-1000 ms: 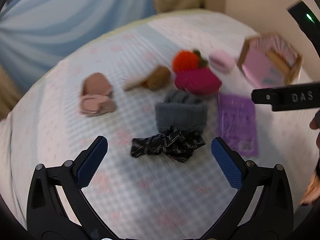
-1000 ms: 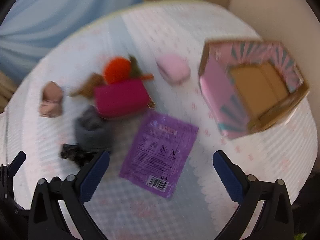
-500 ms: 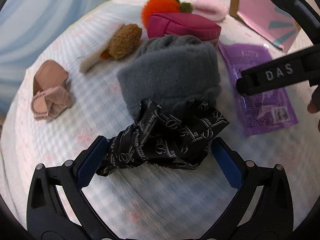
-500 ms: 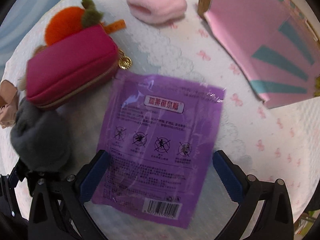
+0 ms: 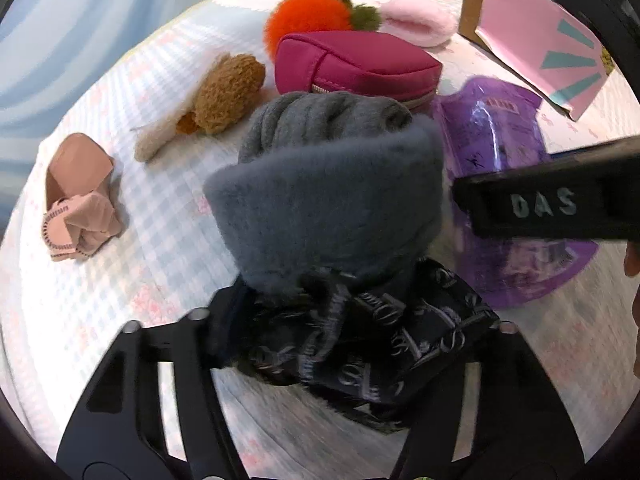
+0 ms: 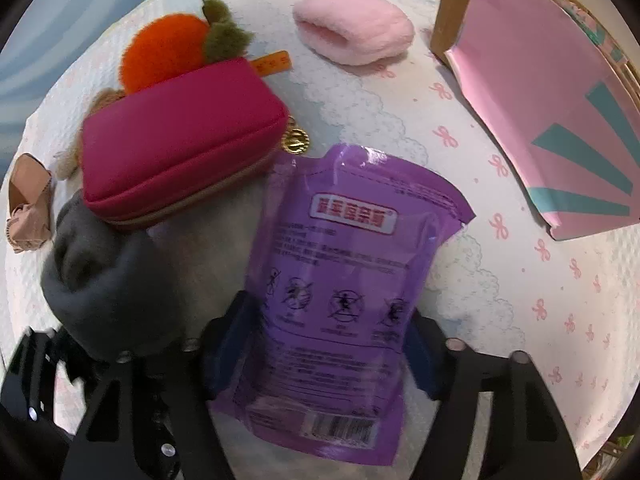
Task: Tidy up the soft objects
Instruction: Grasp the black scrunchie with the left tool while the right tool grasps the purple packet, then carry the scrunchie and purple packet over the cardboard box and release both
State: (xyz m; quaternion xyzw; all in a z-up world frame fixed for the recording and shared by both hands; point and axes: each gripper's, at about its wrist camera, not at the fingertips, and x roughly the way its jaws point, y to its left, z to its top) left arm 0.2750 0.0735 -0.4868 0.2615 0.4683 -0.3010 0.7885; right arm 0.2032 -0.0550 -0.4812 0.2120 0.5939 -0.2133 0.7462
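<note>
Bed cover (image 6: 520, 320) with pink bows; on it magenta pouch (image 6: 180, 140), pink muff (image 6: 352, 32), pink box (image 6: 540, 92), peach cloth (image 5: 80, 200).

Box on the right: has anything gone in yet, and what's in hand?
Nothing looks sorted yet; the box's inside is out of view. In hand: left gripper closed on the black scarf, right gripper on the purple pouch. Left on the bed: gray hat, magenta pouch, orange plush, pink pad, brown plush, pink cloth.

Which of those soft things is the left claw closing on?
The black patterned fabric scrunchie, sitting between the left gripper fingers; the grey fuzzy knit hat lies just beyond.
</note>
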